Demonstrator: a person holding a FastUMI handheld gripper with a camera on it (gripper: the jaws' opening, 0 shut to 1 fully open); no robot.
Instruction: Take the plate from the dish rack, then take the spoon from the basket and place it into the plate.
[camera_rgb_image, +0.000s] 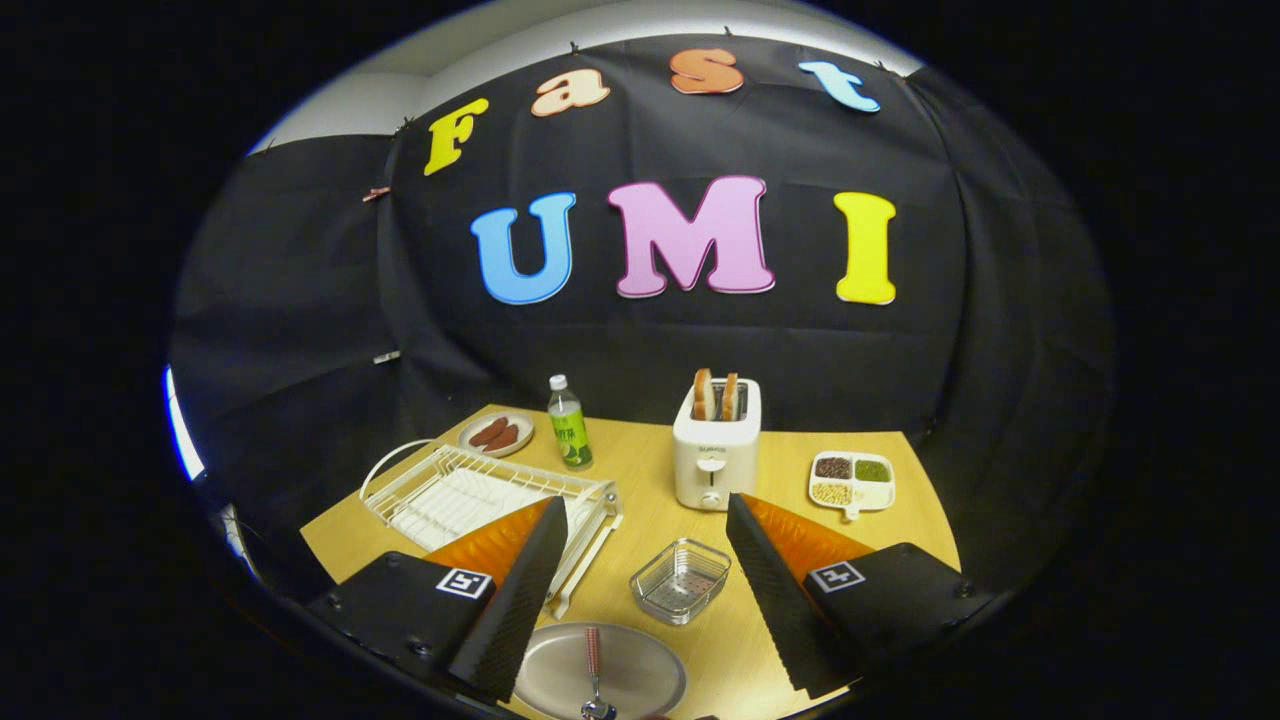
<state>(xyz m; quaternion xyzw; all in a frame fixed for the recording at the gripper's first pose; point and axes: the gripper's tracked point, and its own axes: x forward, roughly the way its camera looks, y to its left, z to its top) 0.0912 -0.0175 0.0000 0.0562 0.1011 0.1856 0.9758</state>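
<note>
- Gripper view looks down along the two fingers (640, 580) onto a light wooden surface (650, 500) backed by black cloth.
- Fingers stand wide apart with nothing held between them, raised above the surface.
- Between the fingers at the near edge lies the plate (640, 665), grey and round, flat on the surface.
- On the plate rests the spoon (595, 680), its ribbed reddish handle pointing away from the camera and its metal bowl at the near rim.
- Just ahead of the plate, still between the fingers, sits the basket (682, 580), a small clear square one with a perforated bottom and nothing in it.
- Beyond the left finger stands the dish rack (480, 490), white wire with a white tray inside; part of it is hidden behind that finger.
- Farther back beside the rack are a small dish of sausages (496, 434) and a green-labelled bottle (569, 424), upright.
- Straight ahead past the basket is a white toaster (716, 440) with two slices of bread standing in its slots.
- Beyond the right finger lies a white divided tray (851, 480) holding dark, green and pale grains in separate compartments.
</note>
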